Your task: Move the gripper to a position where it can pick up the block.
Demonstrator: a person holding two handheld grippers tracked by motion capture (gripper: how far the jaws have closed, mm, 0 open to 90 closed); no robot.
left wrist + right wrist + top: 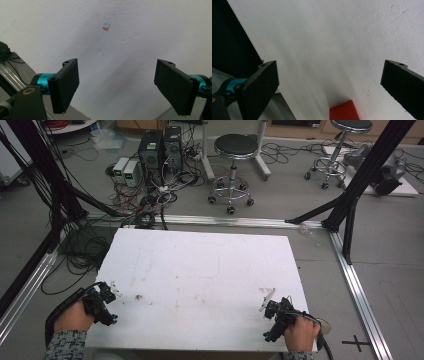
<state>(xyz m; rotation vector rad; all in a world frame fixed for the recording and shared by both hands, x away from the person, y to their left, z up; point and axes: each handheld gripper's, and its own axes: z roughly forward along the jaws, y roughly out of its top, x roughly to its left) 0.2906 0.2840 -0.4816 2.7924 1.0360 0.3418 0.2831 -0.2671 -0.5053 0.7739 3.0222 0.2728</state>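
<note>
Block [344, 111], red, sat at 6 o'clock betw. your right claw [329, 85] jaws; both claws apart, left claw [116, 87] w/ nothing near.

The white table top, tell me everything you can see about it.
The white table top is a flat rectangular board, matte and slightly dented, foam-like by its look. It carries faint scuffs and brownish smudges, plus a small orange mark with blue flecks ahead of the left gripper. A red block lies on it at the right gripper. Both grippers hover over its near corners, jaws wide open.
</note>
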